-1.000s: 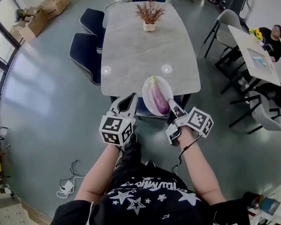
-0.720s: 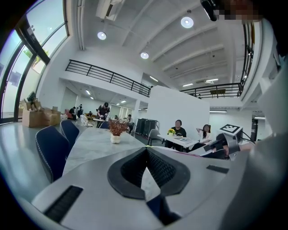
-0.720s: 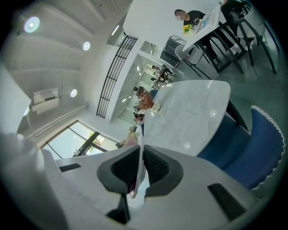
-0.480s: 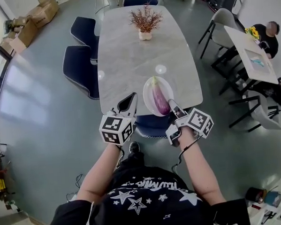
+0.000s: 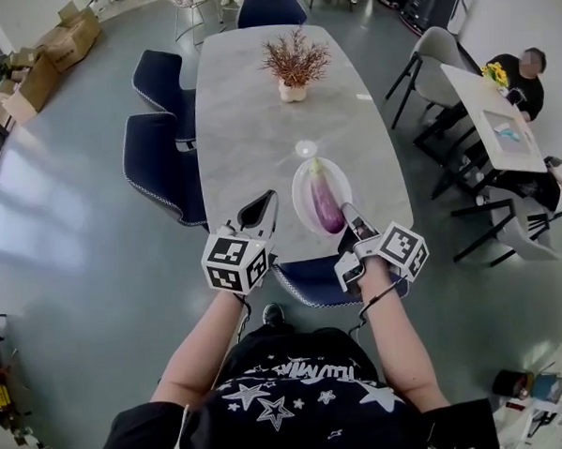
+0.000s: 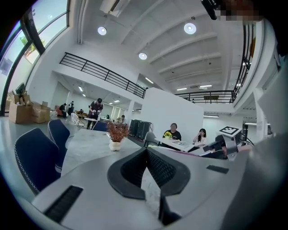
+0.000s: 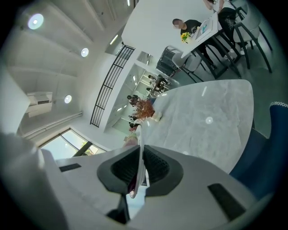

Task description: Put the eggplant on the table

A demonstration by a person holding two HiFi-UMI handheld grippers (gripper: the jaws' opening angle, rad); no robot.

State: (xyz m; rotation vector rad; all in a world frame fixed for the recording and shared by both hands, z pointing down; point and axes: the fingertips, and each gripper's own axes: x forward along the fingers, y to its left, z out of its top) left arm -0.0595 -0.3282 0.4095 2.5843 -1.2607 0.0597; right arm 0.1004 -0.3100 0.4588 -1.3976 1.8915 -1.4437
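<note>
A purple eggplant (image 5: 325, 201) lies on a white plate (image 5: 304, 188) over the near end of the grey marble table (image 5: 257, 126). My right gripper (image 5: 347, 213) is shut on the plate's near rim. In the right gripper view (image 7: 140, 152) the plate (image 7: 140, 134) shows edge-on between the jaws, with the eggplant (image 7: 129, 141) on its left. Whether the plate rests on the table or hovers, I cannot tell. My left gripper (image 5: 260, 209) is shut and holds nothing, left of the plate at the table's near edge; its tips (image 6: 146, 149) touch.
A potted dry plant (image 5: 293, 68) stands at the table's far end. Dark blue chairs line the left side (image 5: 160, 155), and one (image 5: 317, 278) is tucked under the near edge below my grippers. A second table with a seated person (image 5: 522, 79) is at the right.
The plate with the eggplant, held by my right gripper, has moved forward from the table's near edge to well over the tabletop. Both grippers and the person have come closer to the table.
</note>
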